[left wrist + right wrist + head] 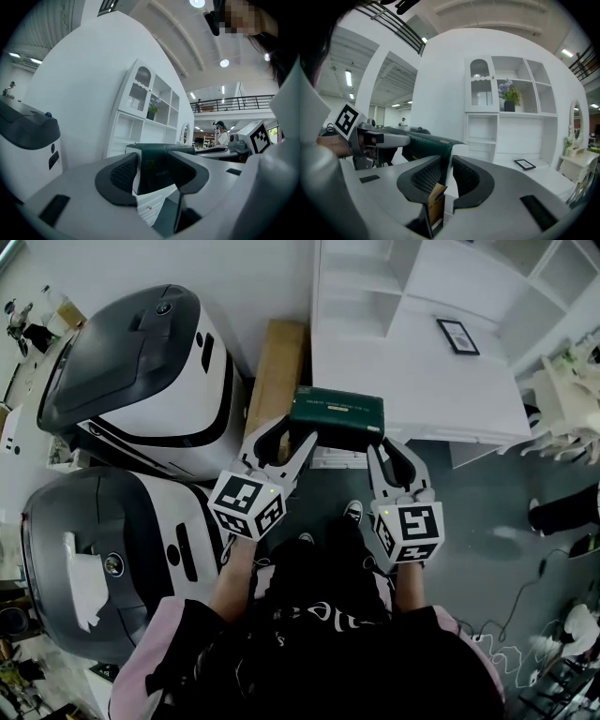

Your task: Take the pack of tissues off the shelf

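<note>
Dark green and oblong, the pack (pixel 337 413) hangs in the air clear of the shelf (pixel 450 381), just in front of its front edge and near its left corner in the head view. We hold it by both ends. Our left gripper (pixel 298 429) has its fingers (pixel 122 176) spread fairly wide, clamped across the whole left end. Our right gripper (pixel 386 446) has its fingers (pixel 426 180) nearly together, pinching the thin wrap at the right end. The pack lies about level, soft-sided, with pale print on its top face.
</note>
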The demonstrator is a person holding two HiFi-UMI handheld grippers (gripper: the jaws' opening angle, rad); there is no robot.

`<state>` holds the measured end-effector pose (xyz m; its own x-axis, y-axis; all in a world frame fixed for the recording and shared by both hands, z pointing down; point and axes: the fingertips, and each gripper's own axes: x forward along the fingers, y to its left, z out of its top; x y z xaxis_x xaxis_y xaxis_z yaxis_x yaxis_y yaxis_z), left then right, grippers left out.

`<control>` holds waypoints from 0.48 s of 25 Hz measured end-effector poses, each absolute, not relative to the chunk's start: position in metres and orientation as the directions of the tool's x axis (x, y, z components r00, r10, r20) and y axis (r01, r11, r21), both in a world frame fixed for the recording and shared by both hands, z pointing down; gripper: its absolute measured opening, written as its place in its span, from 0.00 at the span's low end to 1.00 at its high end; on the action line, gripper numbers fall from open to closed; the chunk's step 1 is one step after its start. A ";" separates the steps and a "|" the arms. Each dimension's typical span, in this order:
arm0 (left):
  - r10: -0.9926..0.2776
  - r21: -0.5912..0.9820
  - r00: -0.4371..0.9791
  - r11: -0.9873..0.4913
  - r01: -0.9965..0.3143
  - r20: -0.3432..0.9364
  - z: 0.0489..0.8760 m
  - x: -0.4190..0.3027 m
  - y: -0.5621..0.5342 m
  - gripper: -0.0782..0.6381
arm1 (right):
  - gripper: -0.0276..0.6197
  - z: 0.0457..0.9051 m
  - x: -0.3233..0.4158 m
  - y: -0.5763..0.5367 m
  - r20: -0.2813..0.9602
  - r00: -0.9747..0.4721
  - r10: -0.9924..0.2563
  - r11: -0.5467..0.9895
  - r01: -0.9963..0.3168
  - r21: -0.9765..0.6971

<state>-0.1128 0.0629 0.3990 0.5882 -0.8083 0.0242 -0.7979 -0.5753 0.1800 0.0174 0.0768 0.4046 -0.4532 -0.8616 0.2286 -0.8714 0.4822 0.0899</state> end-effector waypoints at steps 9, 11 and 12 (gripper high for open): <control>-0.799 0.183 0.601 -0.589 -0.787 0.012 0.396 -0.110 0.070 0.40 | 0.20 0.401 0.020 0.084 0.225 -0.438 -0.870 0.468 -0.878 0.100; -0.799 0.182 0.601 -0.590 -0.787 0.011 0.396 -0.109 0.070 0.40 | 0.20 0.401 0.021 0.085 0.225 -0.439 -0.870 0.468 -0.878 0.100; -0.799 0.181 0.601 -0.590 -0.787 0.011 0.395 -0.109 0.071 0.40 | 0.20 0.401 0.021 0.085 0.224 -0.439 -0.870 0.469 -0.878 0.100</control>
<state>-0.1094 0.0705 0.3955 0.6011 -0.7991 0.0109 -0.7871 -0.5896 0.1813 0.0209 0.0849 0.4012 -0.4389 -0.8700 0.2245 -0.8778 0.4685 0.0996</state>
